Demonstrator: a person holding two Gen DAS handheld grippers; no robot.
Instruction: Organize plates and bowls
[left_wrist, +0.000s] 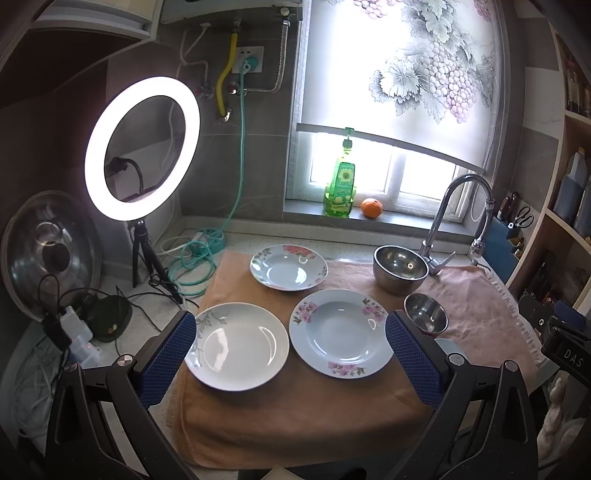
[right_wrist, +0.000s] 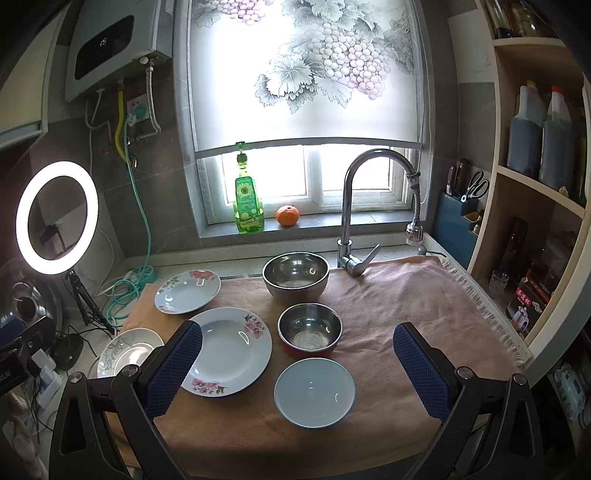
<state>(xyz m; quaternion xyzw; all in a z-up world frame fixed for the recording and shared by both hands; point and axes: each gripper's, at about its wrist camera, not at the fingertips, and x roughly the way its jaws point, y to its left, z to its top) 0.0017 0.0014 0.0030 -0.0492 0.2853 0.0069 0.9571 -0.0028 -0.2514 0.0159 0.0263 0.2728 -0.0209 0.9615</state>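
From the left wrist, the left gripper (left_wrist: 291, 350) hangs over the towel-covered surface (left_wrist: 295, 413) with its blue-padded fingers (left_wrist: 168, 360) spread as wide as they go and nothing between them. Inside the gap lie two plates side by side: a grey-leaf plate (left_wrist: 238, 345), its left rim hidden behind the left finger, and a pink-flower plate (left_wrist: 341, 332) just right of it. Farther back sits a red-flower plate (left_wrist: 289, 266). To the right stand a large steel bowl (left_wrist: 400, 268) and a small steel bowl (left_wrist: 425, 313), the latter partly covered by the right finger; a pale dish edge behind that finger is too hidden to identify. The other gripper is only a dark sliver at the right border.

From the right wrist, the right gripper (right_wrist: 297, 373) is likewise fully spread and empty. A plain pale bowl (right_wrist: 314, 392) sits between the fingers, touching neither. The small steel bowl (right_wrist: 309, 329) shows a red outer base here. The grey-leaf plate (right_wrist: 129, 350) is cut off by the left finger.
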